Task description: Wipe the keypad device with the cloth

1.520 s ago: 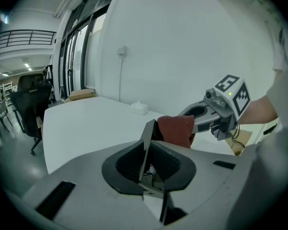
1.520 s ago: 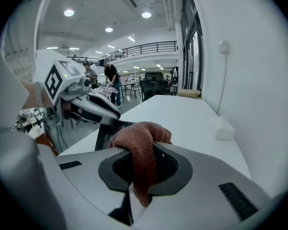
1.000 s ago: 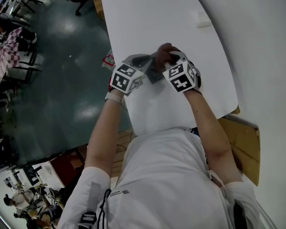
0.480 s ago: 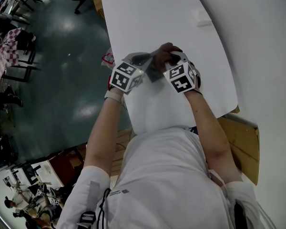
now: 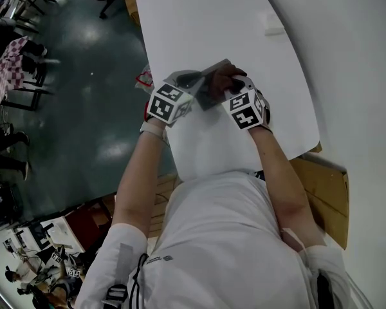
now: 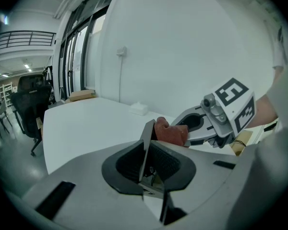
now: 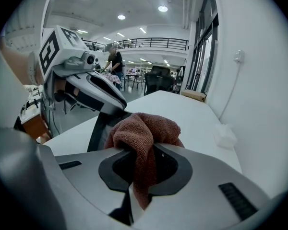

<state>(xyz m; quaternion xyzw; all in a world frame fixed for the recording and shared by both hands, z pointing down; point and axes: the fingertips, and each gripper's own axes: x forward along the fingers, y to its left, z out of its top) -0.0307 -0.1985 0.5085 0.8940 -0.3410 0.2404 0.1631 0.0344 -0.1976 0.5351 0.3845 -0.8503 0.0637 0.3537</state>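
Note:
My left gripper is shut on the keypad device, a thin dark slab held up over the white table. In the left gripper view the device stands edge-on between the jaws of my left gripper. My right gripper is shut on a brown cloth. The bunched cloth bulges out of my right gripper and rests against the device. From the left gripper's side, the cloth shows behind the slab.
A small white box lies far back on the table. The table's left edge drops to a dark floor. A cardboard piece sits low on the right. A black chair stands beyond the table's far end.
My right gripper and the cloth have slid a little down the device, toward me. More of the device's upper edge shows now. The left gripper has stayed still.

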